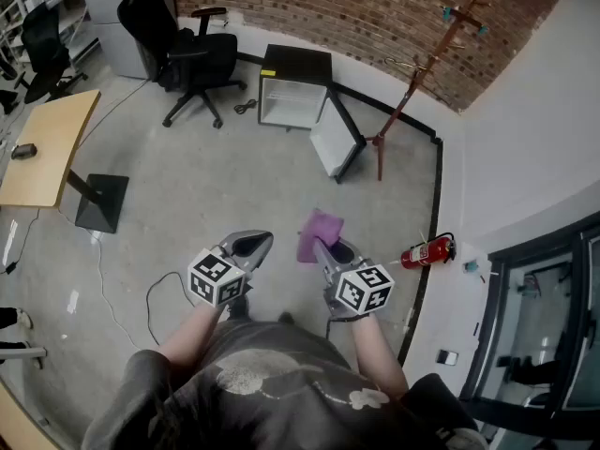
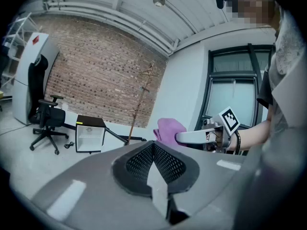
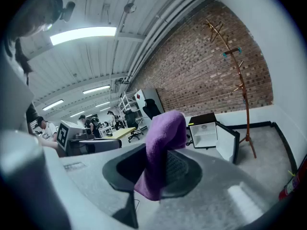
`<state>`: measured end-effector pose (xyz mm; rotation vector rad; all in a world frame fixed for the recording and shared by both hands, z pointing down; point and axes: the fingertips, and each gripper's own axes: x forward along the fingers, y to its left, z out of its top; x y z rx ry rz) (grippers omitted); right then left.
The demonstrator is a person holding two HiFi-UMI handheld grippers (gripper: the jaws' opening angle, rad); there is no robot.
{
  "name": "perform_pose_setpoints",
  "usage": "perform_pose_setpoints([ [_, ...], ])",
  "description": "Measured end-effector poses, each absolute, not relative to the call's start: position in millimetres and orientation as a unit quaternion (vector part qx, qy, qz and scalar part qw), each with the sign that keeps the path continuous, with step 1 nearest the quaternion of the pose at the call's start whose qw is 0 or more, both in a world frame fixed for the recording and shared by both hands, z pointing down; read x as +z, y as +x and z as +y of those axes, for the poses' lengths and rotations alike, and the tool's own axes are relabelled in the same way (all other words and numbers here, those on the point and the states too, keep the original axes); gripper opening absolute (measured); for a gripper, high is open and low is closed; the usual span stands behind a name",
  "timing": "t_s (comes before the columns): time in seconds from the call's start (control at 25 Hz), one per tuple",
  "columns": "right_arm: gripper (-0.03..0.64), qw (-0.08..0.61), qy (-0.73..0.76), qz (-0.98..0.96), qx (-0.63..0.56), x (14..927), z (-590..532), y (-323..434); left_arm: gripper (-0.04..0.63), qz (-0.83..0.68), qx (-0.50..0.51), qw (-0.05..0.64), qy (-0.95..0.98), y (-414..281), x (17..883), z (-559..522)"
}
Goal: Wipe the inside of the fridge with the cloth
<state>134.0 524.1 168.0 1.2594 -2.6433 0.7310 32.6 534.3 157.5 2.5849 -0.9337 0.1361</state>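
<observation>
A small black and white fridge (image 1: 292, 89) stands on the floor by the brick wall, its door (image 1: 336, 142) swung open to the right. It also shows as the fridge (image 2: 88, 132) in the left gripper view and the fridge (image 3: 205, 131) in the right gripper view, far ahead of both grippers. My right gripper (image 1: 322, 248) is shut on a purple cloth (image 1: 319, 232); the cloth (image 3: 159, 152) folds up over its jaws. My left gripper (image 1: 253, 244) is shut with nothing in it, beside the right one.
A black office chair (image 1: 192, 59) stands left of the fridge and a wooden coat stand (image 1: 417, 78) right of it. A red fire extinguisher (image 1: 427, 251) lies by the right wall. A wooden desk (image 1: 42, 148) is at the left. Cables (image 1: 155, 298) trail on the concrete floor.
</observation>
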Motion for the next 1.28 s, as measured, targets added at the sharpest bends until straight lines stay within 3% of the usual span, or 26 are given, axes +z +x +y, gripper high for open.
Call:
perform_pose_setpoints([
  [1.28, 0.074, 0.043, 0.479, -0.83, 0.284, 192.4, 465.5, 58.3, 0.017, -0.298, 0.044, 0.209, 0.93, -59.5, 169.9, 471.2],
])
